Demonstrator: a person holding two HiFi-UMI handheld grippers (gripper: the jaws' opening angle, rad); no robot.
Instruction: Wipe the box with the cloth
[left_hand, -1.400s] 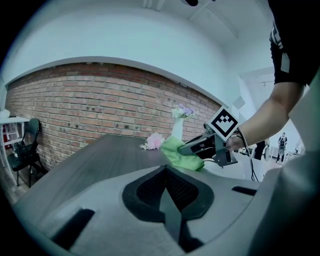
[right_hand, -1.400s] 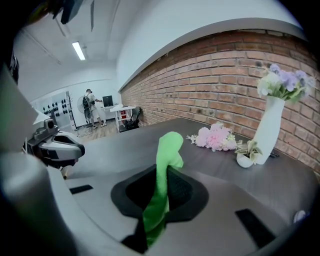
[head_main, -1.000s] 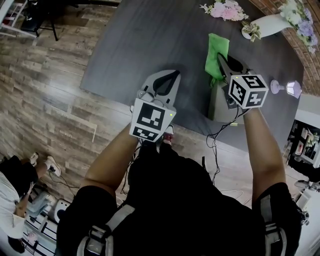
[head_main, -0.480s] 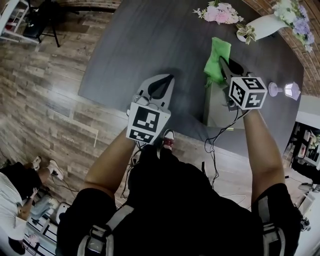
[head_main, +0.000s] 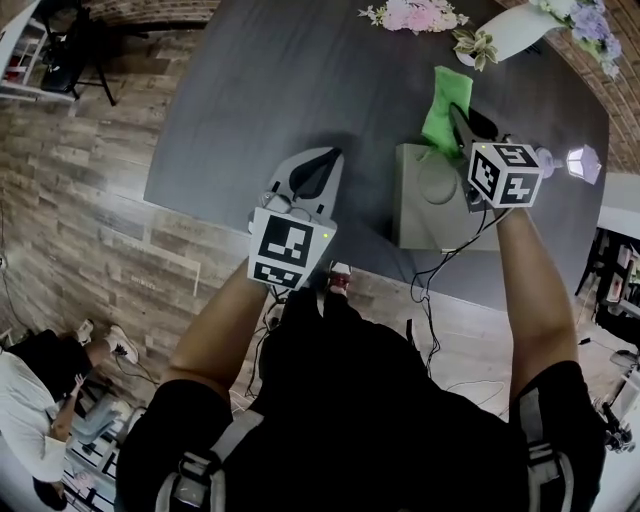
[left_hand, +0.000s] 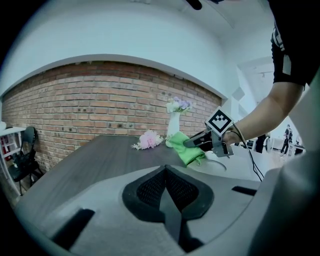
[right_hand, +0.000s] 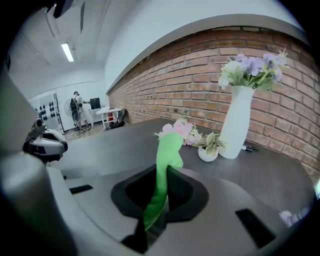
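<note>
A pale grey box (head_main: 425, 215) with a round recess in its top stands near the dark table's front edge. My right gripper (head_main: 458, 112) is over the box's far right corner, shut on a green cloth (head_main: 446, 98). The cloth sticks out past the jaws over the table. From the left gripper view the cloth (left_hand: 186, 148) droops from the right gripper (left_hand: 204, 142) close above the box (left_hand: 220, 167); I cannot tell if they touch. The right gripper view shows the cloth (right_hand: 167, 152) pinched between the pads. My left gripper (head_main: 334, 154) hovers left of the box, shut and empty (left_hand: 165, 167).
Pink flowers (head_main: 410, 14), a small potted plant (head_main: 472, 44) and a white vase (head_main: 515, 25) with purple flowers stand at the table's (head_main: 280, 80) far side. A small purple lamp (head_main: 580, 160) sits right of the box. A person (head_main: 30, 400) is on the wooden floor at lower left.
The head view has shifted, so more of the box's top shows now. The right gripper with the cloth stays at the box's far edge. The left gripper has barely moved.
</note>
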